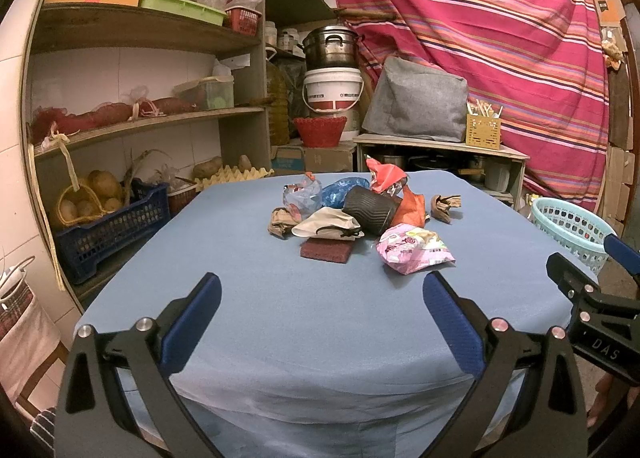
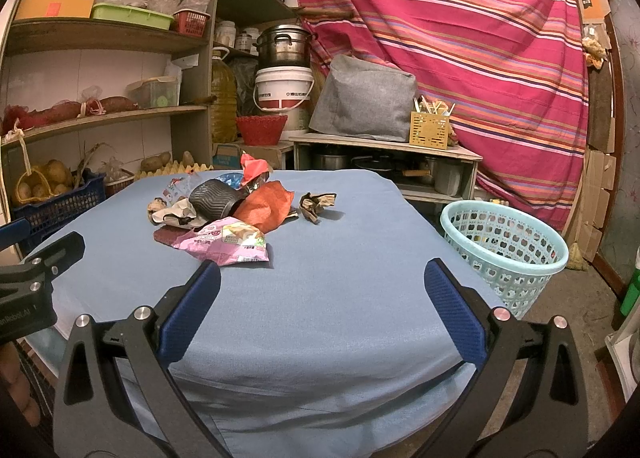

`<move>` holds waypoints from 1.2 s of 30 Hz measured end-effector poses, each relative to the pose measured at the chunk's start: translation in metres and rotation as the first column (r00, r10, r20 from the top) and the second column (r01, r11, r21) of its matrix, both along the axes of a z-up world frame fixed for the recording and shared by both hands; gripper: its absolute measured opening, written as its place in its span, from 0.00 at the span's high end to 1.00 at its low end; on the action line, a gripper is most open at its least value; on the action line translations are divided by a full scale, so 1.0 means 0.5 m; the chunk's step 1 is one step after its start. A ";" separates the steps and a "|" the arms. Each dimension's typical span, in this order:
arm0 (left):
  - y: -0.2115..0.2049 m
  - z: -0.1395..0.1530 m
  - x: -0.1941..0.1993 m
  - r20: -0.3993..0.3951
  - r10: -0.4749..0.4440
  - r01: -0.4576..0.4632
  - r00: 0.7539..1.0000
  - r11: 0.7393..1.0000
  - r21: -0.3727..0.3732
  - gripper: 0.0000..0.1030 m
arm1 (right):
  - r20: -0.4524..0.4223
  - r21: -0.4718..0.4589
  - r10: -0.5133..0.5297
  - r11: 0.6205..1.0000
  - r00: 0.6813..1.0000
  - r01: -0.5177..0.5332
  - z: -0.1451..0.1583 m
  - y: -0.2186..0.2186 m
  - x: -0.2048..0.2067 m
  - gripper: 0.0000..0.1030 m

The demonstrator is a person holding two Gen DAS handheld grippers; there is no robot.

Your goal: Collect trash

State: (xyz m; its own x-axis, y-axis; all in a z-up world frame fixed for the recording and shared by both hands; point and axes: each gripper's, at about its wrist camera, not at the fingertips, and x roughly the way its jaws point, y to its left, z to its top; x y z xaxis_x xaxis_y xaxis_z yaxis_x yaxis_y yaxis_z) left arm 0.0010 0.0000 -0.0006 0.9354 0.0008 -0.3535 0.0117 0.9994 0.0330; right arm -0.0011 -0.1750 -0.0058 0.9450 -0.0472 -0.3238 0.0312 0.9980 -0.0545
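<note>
Blue cloth covers the table (image 1: 280, 318), with a trash pile (image 1: 352, 210) on top. Left gripper (image 1: 322, 310) and right gripper (image 2: 322, 298) both gape wide, holding nothing.

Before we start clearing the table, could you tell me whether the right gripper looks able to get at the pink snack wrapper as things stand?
Probably yes. The right gripper is open and empty, and the pink snack wrapper lies at the near edge of the pile, with only bare blue tablecloth between them.
</note>
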 end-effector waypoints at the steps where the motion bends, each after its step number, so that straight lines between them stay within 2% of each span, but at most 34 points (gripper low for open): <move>1: 0.000 0.000 0.000 0.000 0.000 0.000 1.000 1.000 0.000 0.04 | 0.001 0.000 -0.001 1.000 1.000 0.001 0.000 0.000 0.000 0.04; 36: 0.009 -0.020 0.003 -0.010 -0.003 0.003 1.000 1.000 -0.006 0.04 | -0.002 0.005 -0.006 1.000 1.000 0.006 0.006 -0.007 0.000 0.04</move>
State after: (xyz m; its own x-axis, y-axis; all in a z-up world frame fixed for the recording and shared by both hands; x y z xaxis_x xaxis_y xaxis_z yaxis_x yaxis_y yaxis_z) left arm 0.0024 0.0044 -0.0106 0.9320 -0.0039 -0.3624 0.0148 0.9995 0.0274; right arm -0.0009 -0.1786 -0.0028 0.9441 -0.0509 -0.3256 0.0367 0.9981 -0.0497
